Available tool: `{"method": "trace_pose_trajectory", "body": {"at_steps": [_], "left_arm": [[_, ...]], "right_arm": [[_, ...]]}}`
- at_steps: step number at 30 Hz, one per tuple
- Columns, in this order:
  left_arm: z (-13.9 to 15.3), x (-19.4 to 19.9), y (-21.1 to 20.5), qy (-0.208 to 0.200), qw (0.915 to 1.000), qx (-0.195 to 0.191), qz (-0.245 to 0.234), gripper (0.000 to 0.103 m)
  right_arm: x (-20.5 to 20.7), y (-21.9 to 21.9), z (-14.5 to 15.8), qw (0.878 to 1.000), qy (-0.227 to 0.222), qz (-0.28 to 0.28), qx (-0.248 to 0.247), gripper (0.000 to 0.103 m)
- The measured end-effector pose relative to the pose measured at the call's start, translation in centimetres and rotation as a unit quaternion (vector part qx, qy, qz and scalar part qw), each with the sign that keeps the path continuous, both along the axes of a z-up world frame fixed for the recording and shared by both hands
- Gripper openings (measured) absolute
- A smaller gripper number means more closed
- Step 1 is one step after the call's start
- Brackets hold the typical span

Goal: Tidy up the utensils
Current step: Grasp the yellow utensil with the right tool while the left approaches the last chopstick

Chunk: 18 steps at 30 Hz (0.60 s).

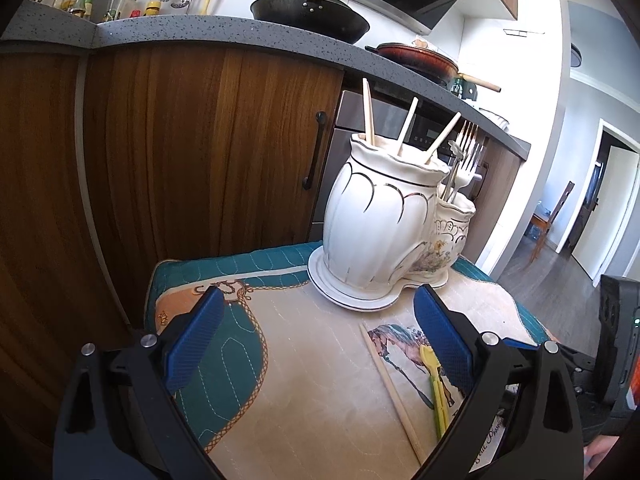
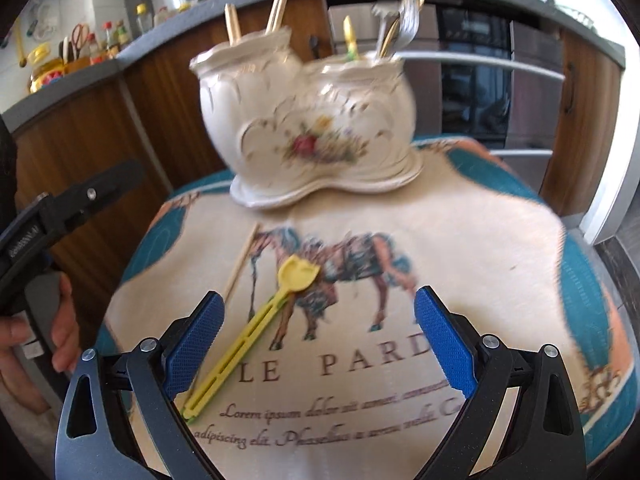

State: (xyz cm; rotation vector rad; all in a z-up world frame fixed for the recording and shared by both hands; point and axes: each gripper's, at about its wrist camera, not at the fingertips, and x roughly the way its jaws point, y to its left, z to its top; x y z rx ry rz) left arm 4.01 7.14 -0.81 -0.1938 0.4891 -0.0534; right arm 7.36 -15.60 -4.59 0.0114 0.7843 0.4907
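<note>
my right gripper [image 2: 318, 334] is spread wide, empty. the yellow plastic fork [image 2: 256, 320] near the ceramic holder [image 2: 308, 120] looks light, stiff, slippery; i'd pinch mid-handle.

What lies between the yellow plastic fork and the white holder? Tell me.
Only bare printed cloth lies between the fork and holder, per the right wrist view.

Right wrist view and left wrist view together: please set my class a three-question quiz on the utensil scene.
1. True or false: the yellow plastic utensil lies on the printed cloth.
2. Which compartment of the ceramic holder holds the metal forks: A the taller, B the shorter?
3. Fill in: beside the yellow utensil lies one loose wooden ____.

Key: 1 true; 2 B; 3 chopstick.
</note>
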Motion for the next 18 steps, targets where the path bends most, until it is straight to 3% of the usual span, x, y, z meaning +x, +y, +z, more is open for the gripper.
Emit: {"method": "trace_pose_trajectory", "body": {"at_steps": [3,6,8,9,12,13,18], "left_arm": [[-0.1,0.0,-0.2,0.002,1.0,0.003,-0.003,0.094],[-0.1,0.1,-0.3,0.004,1.0,0.006,-0.004,0.094],[-0.2,0.2,-0.3,0.005,1.0,0.005,-0.004,0.094],[-0.2,0.2,-0.3,0.006,1.0,0.004,-0.004,0.094],[-0.2,0.3,-0.4,0.006,1.0,0.005,-0.006,0.094],[-0.2,0.3,-0.4,0.007,0.9999,0.005,-0.007,0.094],[-0.4,0.5,-0.4,0.012,0.9999,0.006,-0.01,0.094]], "right_arm": [[0.3,0.8,-0.6,1.0,0.018,0.008,-0.014,0.092],[0.6,1.5,-0.7,0.999,0.03,0.018,-0.016,0.076],[0.7,2.0,-0.8,0.999,0.038,0.026,-0.021,0.059],[0.8,2.4,-0.9,0.998,0.04,0.03,-0.028,0.057],[0.5,3.2,-0.9,0.997,0.032,0.041,-0.051,0.039],[0.4,3.3,-0.8,0.997,0.03,0.042,-0.059,0.027],[0.9,2.5,-0.8,0.997,0.031,0.039,-0.058,0.012]]}}
